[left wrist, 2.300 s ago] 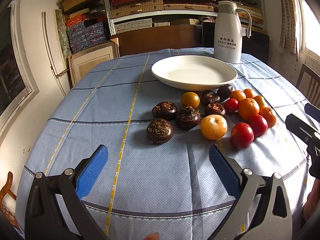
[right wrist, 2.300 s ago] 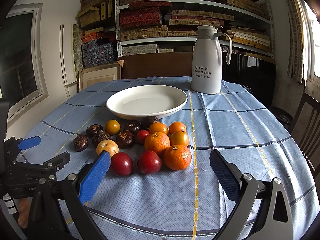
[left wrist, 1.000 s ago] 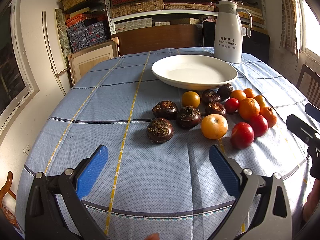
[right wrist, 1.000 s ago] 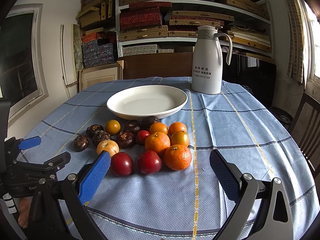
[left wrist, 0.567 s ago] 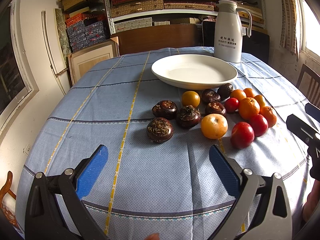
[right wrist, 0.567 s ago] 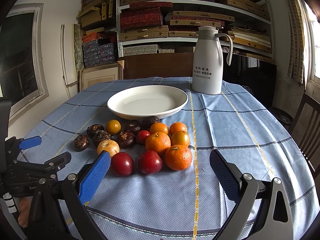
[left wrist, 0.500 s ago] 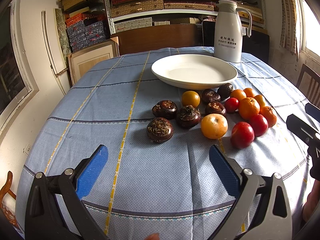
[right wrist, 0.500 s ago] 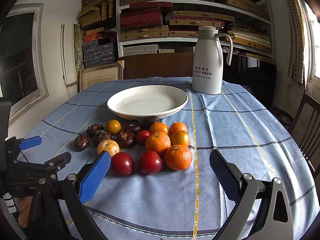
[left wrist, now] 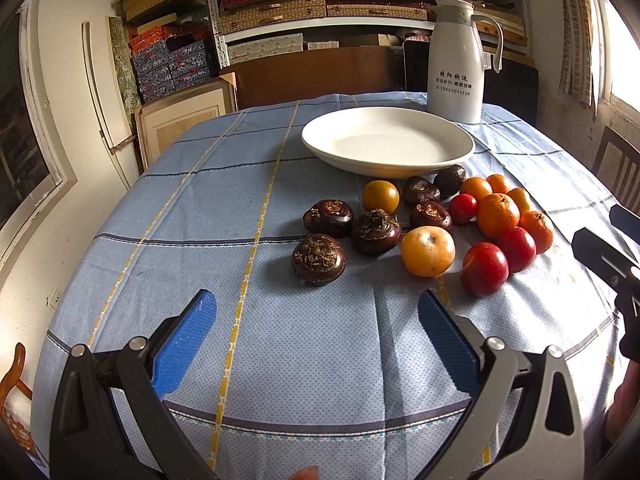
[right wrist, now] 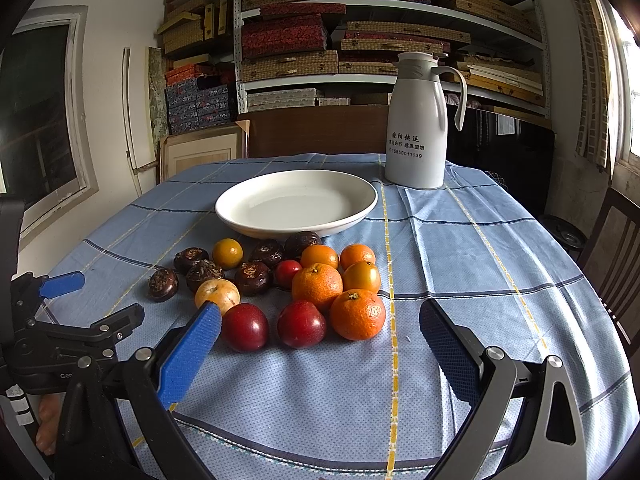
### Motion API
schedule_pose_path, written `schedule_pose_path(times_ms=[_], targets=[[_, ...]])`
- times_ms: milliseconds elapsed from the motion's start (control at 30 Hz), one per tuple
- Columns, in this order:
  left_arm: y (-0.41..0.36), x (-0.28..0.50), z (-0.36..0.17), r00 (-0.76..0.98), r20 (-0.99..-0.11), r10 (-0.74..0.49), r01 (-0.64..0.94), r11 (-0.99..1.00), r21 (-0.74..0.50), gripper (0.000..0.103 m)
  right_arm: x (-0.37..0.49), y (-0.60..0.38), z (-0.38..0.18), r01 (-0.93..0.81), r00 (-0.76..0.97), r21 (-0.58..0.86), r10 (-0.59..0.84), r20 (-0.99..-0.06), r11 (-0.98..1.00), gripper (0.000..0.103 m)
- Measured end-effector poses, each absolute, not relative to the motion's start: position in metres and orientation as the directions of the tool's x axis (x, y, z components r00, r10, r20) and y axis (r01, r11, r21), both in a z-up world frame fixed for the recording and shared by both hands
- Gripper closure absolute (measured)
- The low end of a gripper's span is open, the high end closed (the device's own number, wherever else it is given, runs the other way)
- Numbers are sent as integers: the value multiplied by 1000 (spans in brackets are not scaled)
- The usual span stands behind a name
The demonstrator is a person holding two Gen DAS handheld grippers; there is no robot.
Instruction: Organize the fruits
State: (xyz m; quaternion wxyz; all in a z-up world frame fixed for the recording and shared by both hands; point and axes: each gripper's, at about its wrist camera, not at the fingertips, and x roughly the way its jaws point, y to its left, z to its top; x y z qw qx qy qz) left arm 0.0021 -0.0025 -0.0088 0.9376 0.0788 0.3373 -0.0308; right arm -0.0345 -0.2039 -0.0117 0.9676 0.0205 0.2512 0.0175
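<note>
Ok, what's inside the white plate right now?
Nothing: the white plate shows a bare, glossy inside in both views. All the fruit lies on the tablecloth in front of it. Only the strip just inside its near rim is hidden.

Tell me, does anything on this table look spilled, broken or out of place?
Nothing is spilled or broken. The one oddity: the white plate is bare, while all the fruit, such as the oranges and dark water chestnuts, lies loose on the blue tablecloth in front of it. The white jug stands upright.
</note>
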Motion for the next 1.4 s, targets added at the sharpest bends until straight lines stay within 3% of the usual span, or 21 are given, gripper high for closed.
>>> schedule_pose_path(times_ms=[733, 1067, 1233, 1333, 1400], targets=[[-2, 2, -14, 762, -648, -4, 115, 985, 130, 4, -33, -199, -14, -45, 867, 60, 69, -493, 997, 3], [7, 40, -49, 549, -835, -11, 159, 983, 92, 4, -27, -227, -40, -191, 717, 183, 264, -645, 965, 3], [12, 38, -55, 551, -832, -60, 237, 968, 86, 4, -24, -246, -40, -158, 718, 194, 248, -651, 968, 3], [26, 42, -57, 520, -841, -151, 270, 963, -6, 4, -17, -242, -41, -171, 706, 178, 247, -664, 969, 3], [24, 39, -59, 519, -843, -137, 295, 955, 26, 4, -13, -239, -42, -166, 707, 152, 226, -671, 974, 3]])
